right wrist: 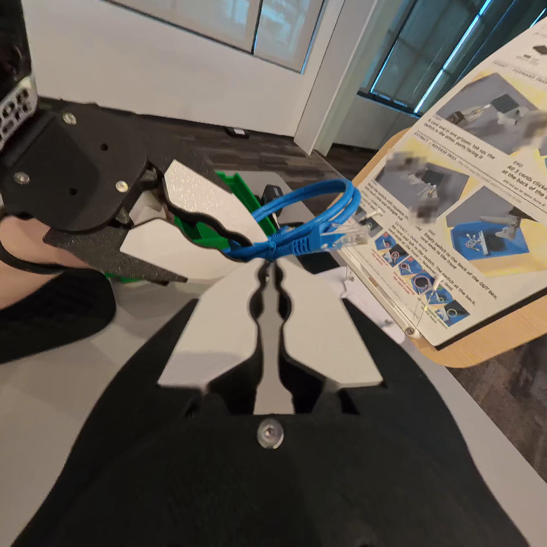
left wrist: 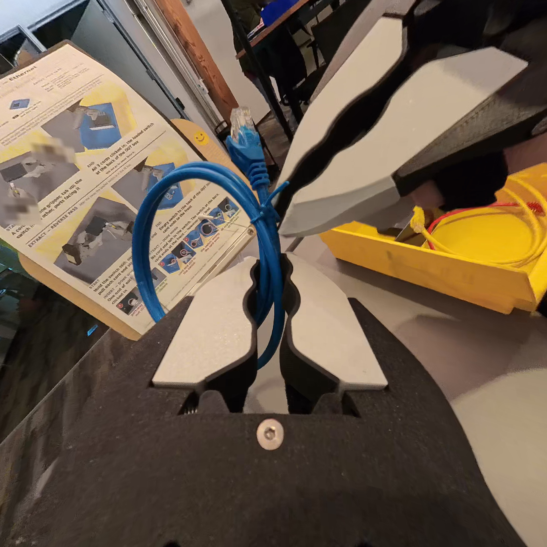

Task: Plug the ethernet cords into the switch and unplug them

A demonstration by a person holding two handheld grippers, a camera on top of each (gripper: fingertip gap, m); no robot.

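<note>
Nearest the lens, the left tongs pinch a coiled blue ethernet cord held up above the grey surface, its clear plug pointing up. Right tongs are pressed nearly together at the cord's tie; whether they grip it I cannot tell. Right of them sits a yellow bin with a yellow cord. An instruction sheet leans on the far left.

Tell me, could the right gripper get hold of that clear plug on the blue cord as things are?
Probably yes: the clear plug sticks out free beyond the tie, just past the right gripper, while the left gripper holds the blue cord.
</note>
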